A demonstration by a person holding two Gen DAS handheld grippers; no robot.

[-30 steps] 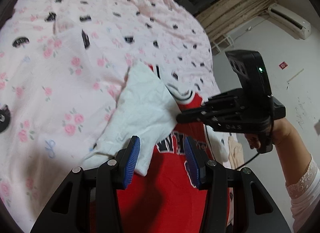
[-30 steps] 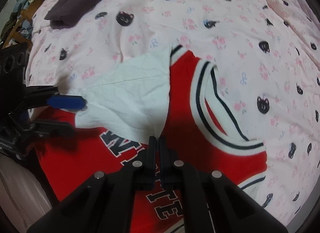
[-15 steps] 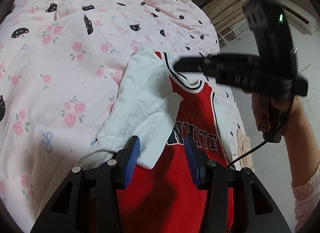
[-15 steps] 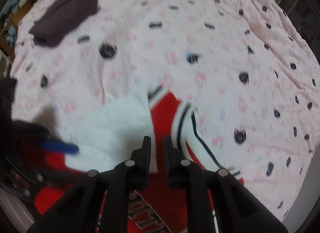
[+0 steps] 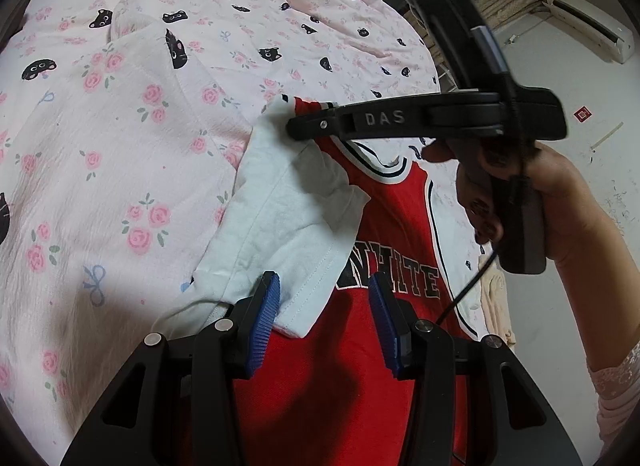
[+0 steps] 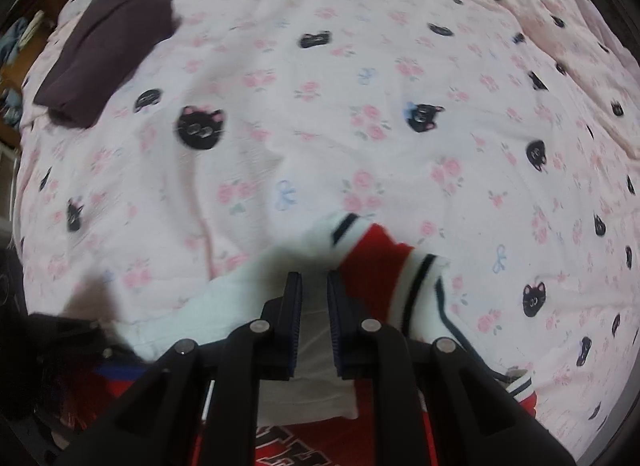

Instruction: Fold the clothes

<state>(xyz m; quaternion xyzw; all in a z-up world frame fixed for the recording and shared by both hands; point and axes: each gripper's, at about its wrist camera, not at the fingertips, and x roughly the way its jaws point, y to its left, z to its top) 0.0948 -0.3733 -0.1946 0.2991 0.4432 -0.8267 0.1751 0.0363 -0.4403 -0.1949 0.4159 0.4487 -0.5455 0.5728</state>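
Note:
A red jersey (image 5: 384, 225) with white "WHITE" lettering and a white collar lies on the pink bedspread (image 5: 120, 145). Its white sleeve (image 5: 288, 217) is folded in over the red chest. My left gripper (image 5: 322, 310) is open and empty, its blue pads (image 5: 264, 318) just above the sleeve's hem. My right gripper (image 6: 314, 290) is open a little and empty, above the sleeve (image 6: 240, 306) near the red shoulder (image 6: 372, 266). It shows from the side in the left wrist view (image 5: 296, 129), over the collar corner.
A folded dark brown garment (image 6: 108, 49) lies at the far left of the bed. A wall with an air conditioner (image 5: 588, 29) and a straw blind stands past the bed's right edge. A beige cloth (image 5: 494, 302) hangs by the bed's edge.
My right gripper let go of the folded sleeve, opened a little and moved up toward the collar. The sleeve now lies flat on the chest. My left gripper stayed open in place.

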